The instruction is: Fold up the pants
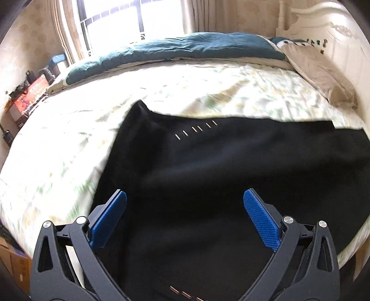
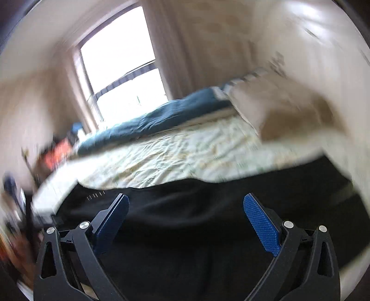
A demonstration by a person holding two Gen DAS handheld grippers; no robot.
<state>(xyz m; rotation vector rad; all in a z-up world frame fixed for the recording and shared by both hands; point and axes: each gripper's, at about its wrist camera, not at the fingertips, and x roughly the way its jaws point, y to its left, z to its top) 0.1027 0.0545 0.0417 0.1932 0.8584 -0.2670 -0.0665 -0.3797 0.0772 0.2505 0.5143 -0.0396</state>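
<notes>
- The left claw has its fingers spread wide apart and nothing between them; the blue pads have a fine knurled, cross-hatched face and sit on matte black plastic arms with silver rivets.
- The right claw is likewise spread apart and grips nothing; its view is heavily motion-blurred.
- The pants, a smooth black fabric, lie spread on the bed directly below and ahead of both claws, filling the view from 6 o'clock to centre, with a row of short pale stitch marks toward 12 o'clock.
- Under them is a wrinkled cream bedsheet with a faint leafy print.
- Beyond, at 12 o'clock, a rumpled teal duvet lies along the far edge before a bright window.
- At 2 o'clock are a beige pillow and a carved white headboard.
- At 9 o'clock stands a cluttered red box.
</notes>
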